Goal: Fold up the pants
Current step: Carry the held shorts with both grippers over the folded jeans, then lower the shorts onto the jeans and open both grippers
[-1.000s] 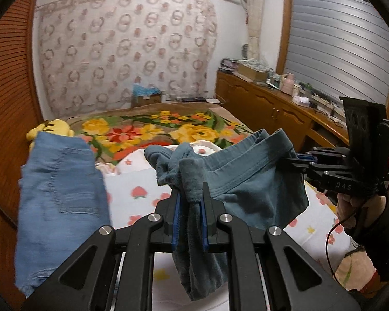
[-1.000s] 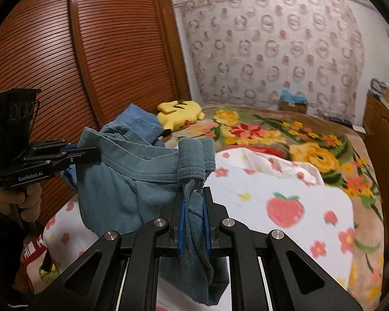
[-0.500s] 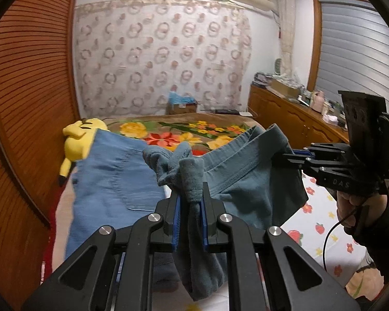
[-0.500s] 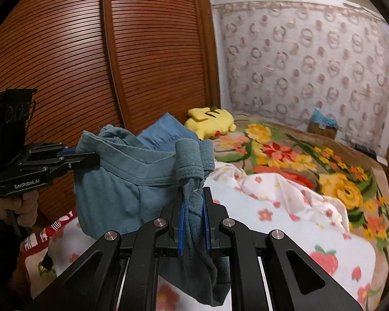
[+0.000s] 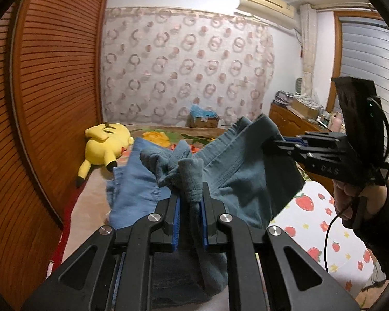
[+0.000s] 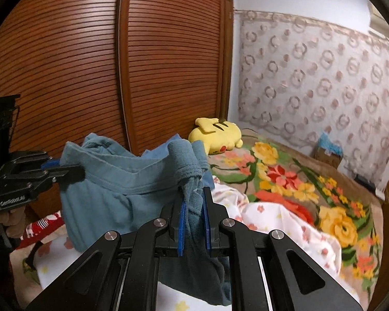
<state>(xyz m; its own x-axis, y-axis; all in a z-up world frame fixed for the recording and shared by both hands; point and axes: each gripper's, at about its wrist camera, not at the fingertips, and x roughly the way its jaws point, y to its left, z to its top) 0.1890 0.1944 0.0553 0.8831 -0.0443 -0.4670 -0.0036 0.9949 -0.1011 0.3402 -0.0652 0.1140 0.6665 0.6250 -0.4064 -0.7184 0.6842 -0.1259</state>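
Observation:
Teal-blue pants point(image 5: 236, 176) hang in the air above the bed, stretched by the waistband between my two grippers. My left gripper point(image 5: 190, 202) is shut on a bunched end of the waistband; it also shows in the right wrist view point(image 6: 64, 171). My right gripper point(image 6: 194, 207) is shut on the other end; it shows in the left wrist view point(image 5: 275, 142). The pants point(image 6: 122, 194) sag between them, and their lower part is hidden below my fingers.
Light blue jeans point(image 5: 132, 191) lie on the bed behind the pants. A yellow plush toy point(image 5: 103, 145) lies by the brown slatted wardrobe point(image 6: 90, 64). A strawberry-print sheet point(image 5: 321, 223) and a floral blanket point(image 6: 298, 189) cover the bed. A wooden dresser point(image 5: 293, 121) stands right.
Both grippers have swung left toward the wardrobe with the pants held between them. The view has tilted upward; the jeans and plush toy sit more central.

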